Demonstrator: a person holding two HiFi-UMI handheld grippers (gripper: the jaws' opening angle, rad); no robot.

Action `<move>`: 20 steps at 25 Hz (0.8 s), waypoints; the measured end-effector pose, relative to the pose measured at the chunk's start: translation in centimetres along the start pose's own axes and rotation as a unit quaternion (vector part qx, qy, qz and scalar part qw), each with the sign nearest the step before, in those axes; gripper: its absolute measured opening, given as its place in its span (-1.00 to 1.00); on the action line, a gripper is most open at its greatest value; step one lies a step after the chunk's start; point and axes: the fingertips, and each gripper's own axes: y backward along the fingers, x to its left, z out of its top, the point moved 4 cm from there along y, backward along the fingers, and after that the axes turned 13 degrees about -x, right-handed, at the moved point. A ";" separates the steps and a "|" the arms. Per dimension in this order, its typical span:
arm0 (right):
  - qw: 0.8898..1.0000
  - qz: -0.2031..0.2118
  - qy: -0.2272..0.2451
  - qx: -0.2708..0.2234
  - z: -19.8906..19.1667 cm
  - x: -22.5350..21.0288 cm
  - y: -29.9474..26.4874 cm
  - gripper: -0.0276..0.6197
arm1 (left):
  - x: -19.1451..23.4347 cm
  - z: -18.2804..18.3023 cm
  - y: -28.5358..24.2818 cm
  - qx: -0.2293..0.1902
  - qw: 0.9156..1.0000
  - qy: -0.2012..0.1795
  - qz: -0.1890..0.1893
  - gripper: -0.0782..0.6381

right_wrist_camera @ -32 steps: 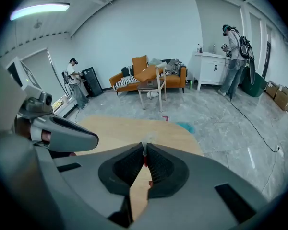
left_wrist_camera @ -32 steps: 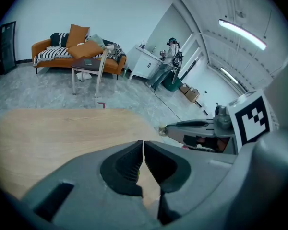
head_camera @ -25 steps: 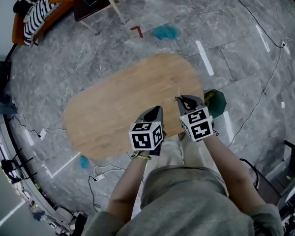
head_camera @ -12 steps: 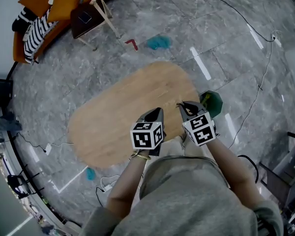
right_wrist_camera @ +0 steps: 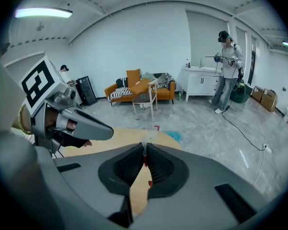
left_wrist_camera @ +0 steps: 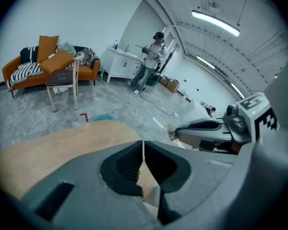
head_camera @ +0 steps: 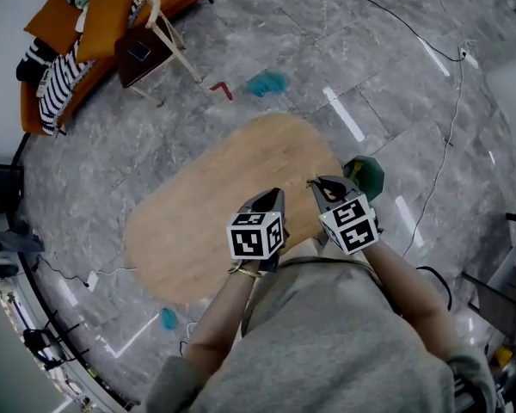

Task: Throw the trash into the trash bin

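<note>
In the head view, the right gripper (head_camera: 314, 181) is pointing toward 11 o'clock over the edge of the wooden table (head_camera: 198, 205). What it is carrying is too small to tell here. The green trash bin (head_camera: 367, 175) is standing just beside this gripper, at its 3 o'clock. The left gripper (head_camera: 275, 194) is pointing toward 12 o'clock.

In the left gripper view, its jaws are meeting together, with nothing between them.

In the right gripper view, the jaws are pressing on the trash (right_wrist_camera: 145, 147). It is a thin scrap lying along the slit, with its pale end sticking out toward 12 o'clock.
</note>
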 end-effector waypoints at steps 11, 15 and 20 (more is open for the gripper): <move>1.000 -0.009 -0.008 -0.011 -0.8 -1.1 2.5 -0.85 | -2.5 0.2 -1.0 0.000 1.000 -0.018 -0.011 -0.75; 1.000 -0.004 -0.008 -0.014 -0.9 -2.1 3.3 -0.85 | -3.8 0.2 -1.7 -0.002 1.000 -0.016 -0.006 -0.75; 1.000 0.002 -0.006 -0.011 -1.6 -4.4 4.8 -0.85 | -6.3 0.0 -3.0 -0.003 1.000 -0.015 -0.002 -0.75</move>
